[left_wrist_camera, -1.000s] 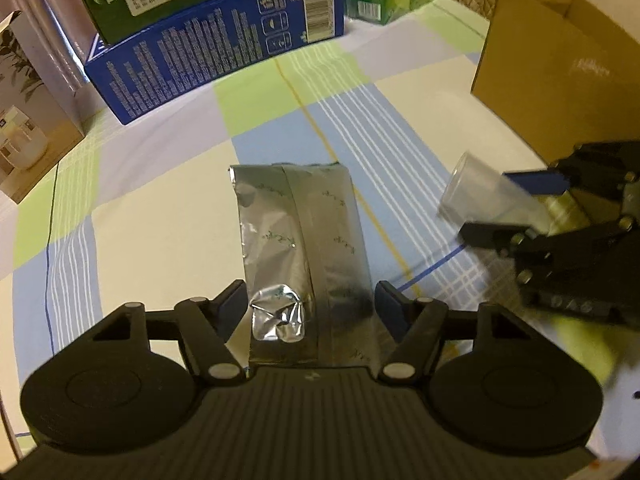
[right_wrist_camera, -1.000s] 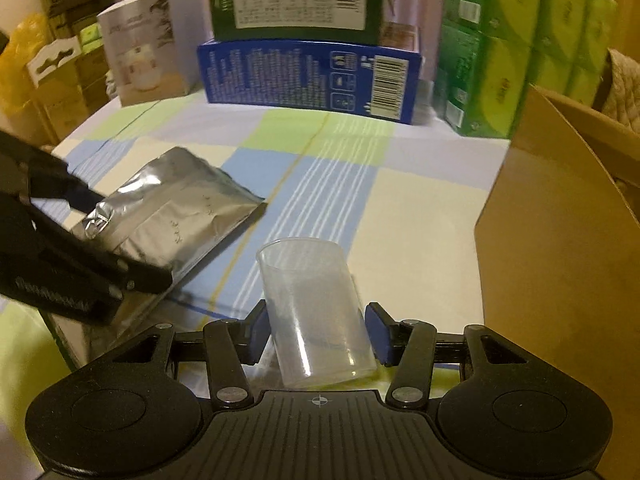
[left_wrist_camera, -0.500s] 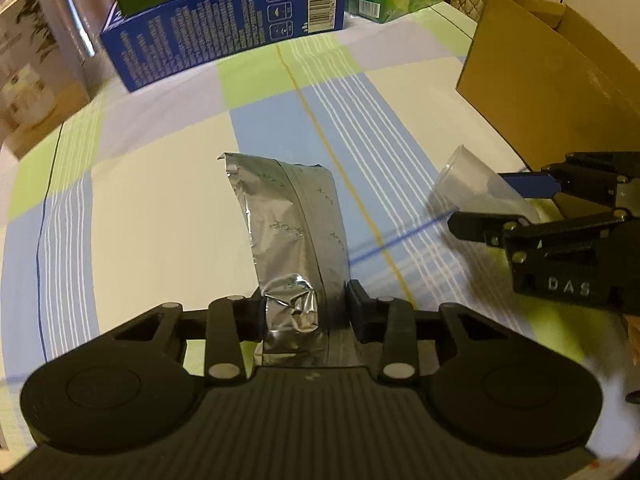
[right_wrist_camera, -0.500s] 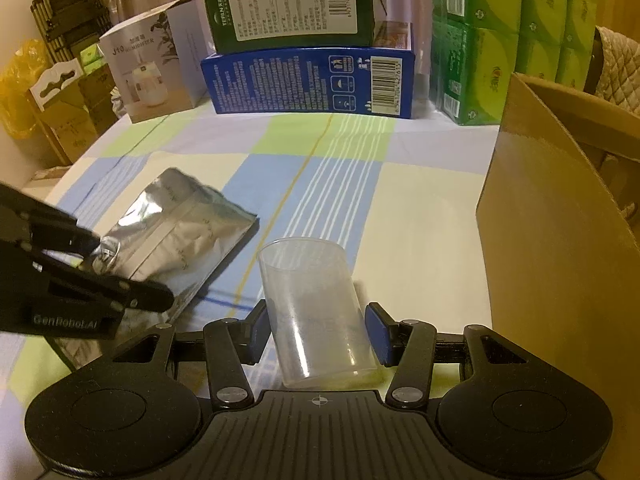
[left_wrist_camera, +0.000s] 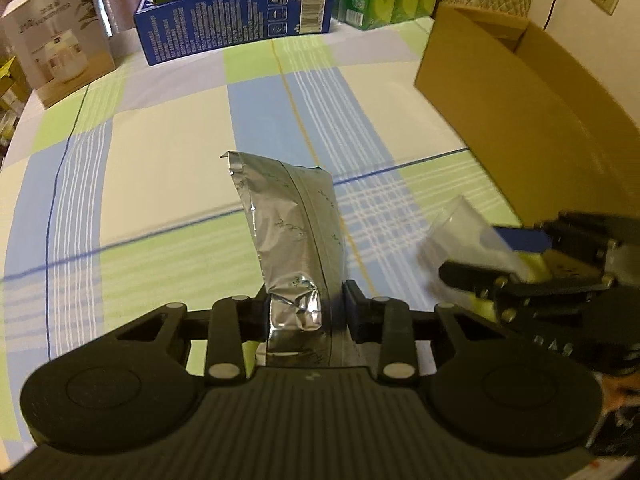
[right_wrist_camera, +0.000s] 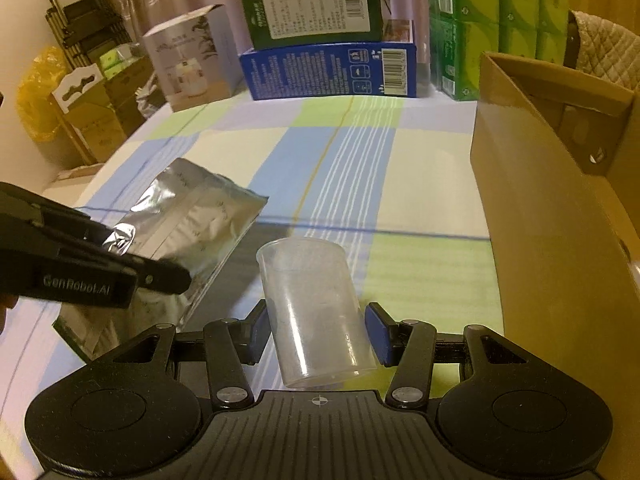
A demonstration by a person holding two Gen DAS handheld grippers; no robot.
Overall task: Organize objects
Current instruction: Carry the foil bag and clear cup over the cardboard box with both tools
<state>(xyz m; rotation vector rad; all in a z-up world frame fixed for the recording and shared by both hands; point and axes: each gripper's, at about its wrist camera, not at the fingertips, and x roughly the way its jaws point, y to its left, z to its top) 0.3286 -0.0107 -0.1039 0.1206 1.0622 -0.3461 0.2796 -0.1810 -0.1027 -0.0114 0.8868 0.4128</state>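
Note:
A silver foil pouch point(left_wrist_camera: 292, 224) hangs lifted above the checked tablecloth, with my left gripper point(left_wrist_camera: 306, 312) shut on its crumpled near end. The same foil pouch point(right_wrist_camera: 192, 220) shows in the right wrist view, pinched by the left gripper point(right_wrist_camera: 120, 264). A clear plastic cup point(right_wrist_camera: 316, 308) lies tilted between my right gripper's blue pads, and the right gripper point(right_wrist_camera: 318, 336) is shut on it, raised off the cloth. From the left wrist view, the cup point(left_wrist_camera: 464, 236) and right gripper point(left_wrist_camera: 516, 260) sit at the right, near the cardboard box.
An open brown cardboard box point(right_wrist_camera: 560, 184) stands along the right side. At the far table edge are a blue carton point(right_wrist_camera: 332, 72) with a dark green box on top, green packs point(right_wrist_camera: 492, 20) and a white product box point(right_wrist_camera: 188, 60). The checked tablecloth point(left_wrist_camera: 168, 152) lies between.
My left gripper closed on the pouch's near end and lifted it off the cloth. Both grippers rose, and the right one kept hold of the cup.

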